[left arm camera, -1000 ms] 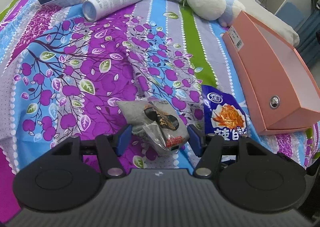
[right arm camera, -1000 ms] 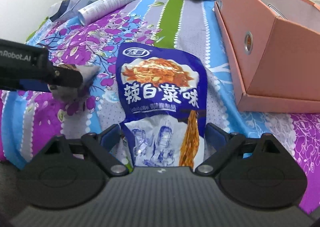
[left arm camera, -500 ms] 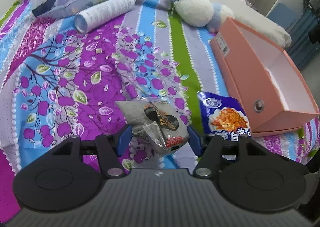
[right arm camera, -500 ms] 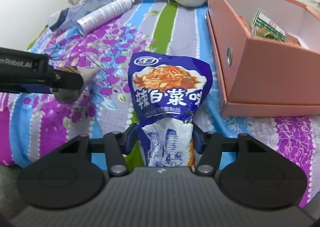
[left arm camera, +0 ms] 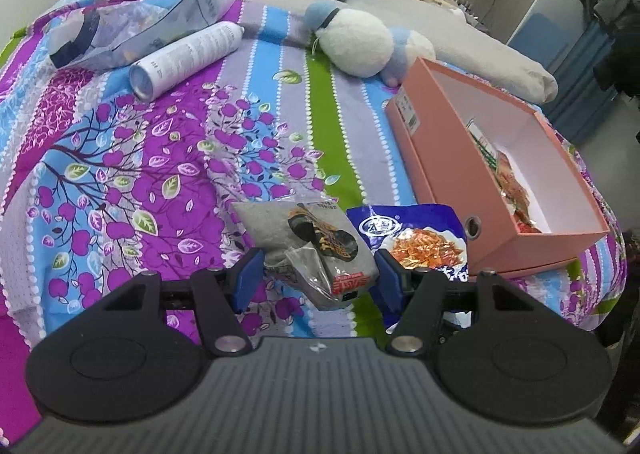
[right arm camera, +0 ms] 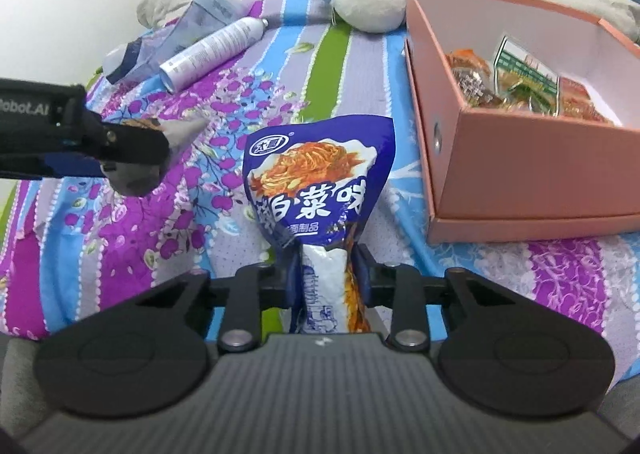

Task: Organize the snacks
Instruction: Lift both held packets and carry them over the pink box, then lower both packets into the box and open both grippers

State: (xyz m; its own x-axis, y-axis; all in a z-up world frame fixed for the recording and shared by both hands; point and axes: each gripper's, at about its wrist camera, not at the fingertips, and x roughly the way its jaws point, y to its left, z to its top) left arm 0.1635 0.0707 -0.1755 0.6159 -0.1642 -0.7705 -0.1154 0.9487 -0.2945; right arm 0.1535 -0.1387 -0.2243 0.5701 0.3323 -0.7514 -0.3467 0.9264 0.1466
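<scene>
The left tool (left arm camera: pixel 318 274) grips a grey snack packet (left arm camera: pixel 316 250) above the bed (left arm camera: pixel 168 157) — the right tool (right arm camera: pixel 324 278), jaws just closing, pinches a blue snack bag (right arm camera: pixel 316 177) beside the pink box (right arm camera: pixel 520 173) holding other snacks (right arm camera: pixel 520 89).

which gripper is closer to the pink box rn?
Right. The right gripper, shut on the blue snack bag, sits just beside the pink box. The left gripper, holding the grey snack packet, is farther out, beyond that bag.
</scene>
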